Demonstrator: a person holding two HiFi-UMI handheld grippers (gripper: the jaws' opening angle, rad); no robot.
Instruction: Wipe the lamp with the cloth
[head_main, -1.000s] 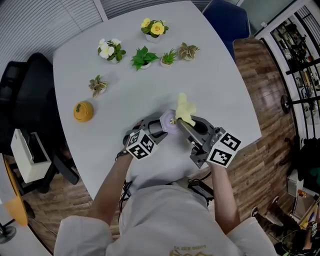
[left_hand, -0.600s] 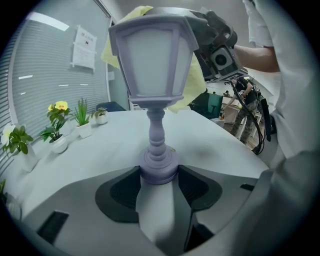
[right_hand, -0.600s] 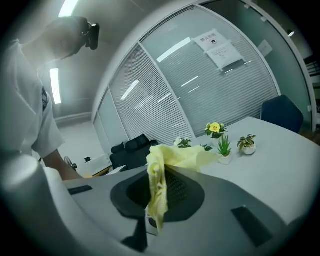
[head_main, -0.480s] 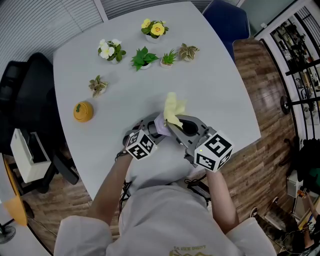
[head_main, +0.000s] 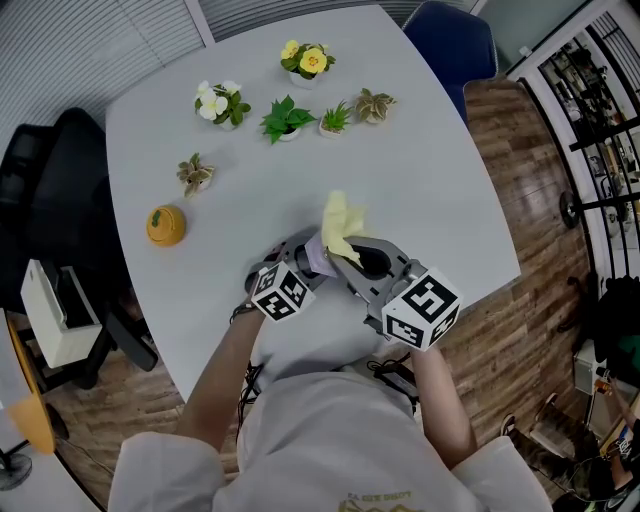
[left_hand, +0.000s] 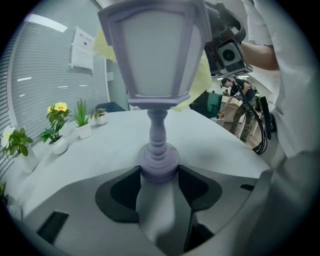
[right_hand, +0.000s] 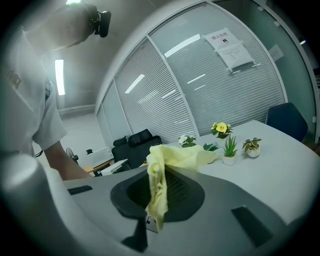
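No readable text, posted notice (right_hand: 233, 50) too small to read (likewise shirt print (head_main: 378, 497))

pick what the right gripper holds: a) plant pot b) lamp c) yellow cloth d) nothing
c: the right gripper has its jaws pinched on the cloth, which hangs between them, while the lamp is clamped by its base in the left gripper.

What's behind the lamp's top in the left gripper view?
The yellow cloth peeks out at both sides of the lamp, which covers the cloth's middle, so any contact is unseen.
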